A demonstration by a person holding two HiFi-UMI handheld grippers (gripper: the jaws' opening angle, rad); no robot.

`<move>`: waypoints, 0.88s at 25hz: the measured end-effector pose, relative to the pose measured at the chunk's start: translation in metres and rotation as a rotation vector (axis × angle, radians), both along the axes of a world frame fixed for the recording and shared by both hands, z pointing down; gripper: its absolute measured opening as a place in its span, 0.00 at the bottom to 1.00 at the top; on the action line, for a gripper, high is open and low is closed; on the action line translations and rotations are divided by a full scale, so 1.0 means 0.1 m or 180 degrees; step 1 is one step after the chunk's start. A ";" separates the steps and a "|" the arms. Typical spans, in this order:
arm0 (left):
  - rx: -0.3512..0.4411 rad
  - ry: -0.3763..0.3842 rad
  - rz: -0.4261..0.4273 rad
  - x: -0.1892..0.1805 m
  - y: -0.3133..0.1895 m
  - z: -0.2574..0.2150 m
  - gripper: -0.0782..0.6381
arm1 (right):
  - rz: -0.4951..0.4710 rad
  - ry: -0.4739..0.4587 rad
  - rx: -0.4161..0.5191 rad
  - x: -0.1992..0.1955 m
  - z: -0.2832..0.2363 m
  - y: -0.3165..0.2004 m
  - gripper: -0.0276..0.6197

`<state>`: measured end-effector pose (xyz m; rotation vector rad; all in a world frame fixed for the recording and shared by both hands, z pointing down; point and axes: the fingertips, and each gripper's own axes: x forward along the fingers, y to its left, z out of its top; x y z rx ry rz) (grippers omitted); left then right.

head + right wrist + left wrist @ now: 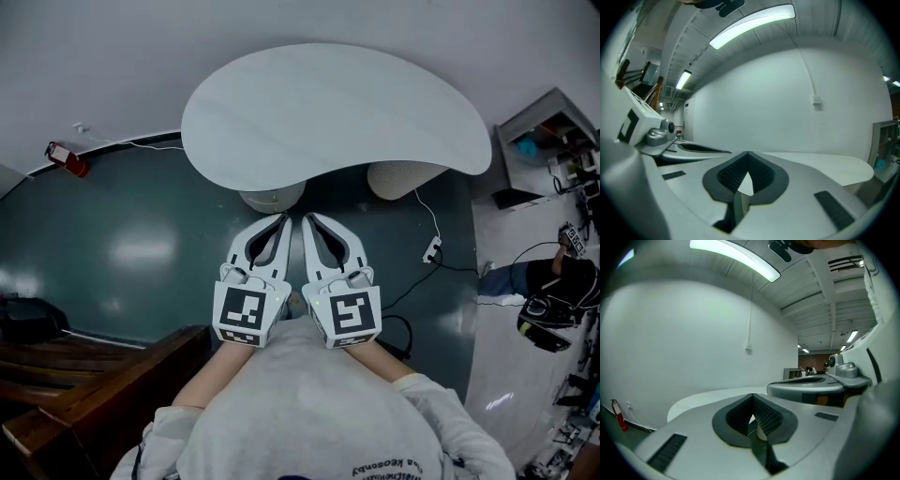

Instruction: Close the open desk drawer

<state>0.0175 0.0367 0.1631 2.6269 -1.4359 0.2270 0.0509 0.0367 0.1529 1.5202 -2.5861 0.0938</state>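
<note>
Currently | left hand-held gripper (pixel 283 219) closed | right hand-held gripper (pixel 307 218) closed | desk (pixel 103 375), maybe, lower-left

Red extinguisher (pixel 67 158), white power strip (pixel 432 249)

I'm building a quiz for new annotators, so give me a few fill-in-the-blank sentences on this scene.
1. The left gripper and right gripper both have their jaws ____ (open or shut), with nothing between them.
2. The curved table ahead of them has a ____ top.
3. The fire extinguisher by the wall is ____ in colour.
Missing words: shut; white; red.
</note>
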 end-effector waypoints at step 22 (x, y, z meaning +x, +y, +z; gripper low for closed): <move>0.0315 0.0127 -0.0212 -0.02 0.33 -0.38 0.12 | -0.0180 -0.0018 0.0241 0.02 -0.33 0.37 0.07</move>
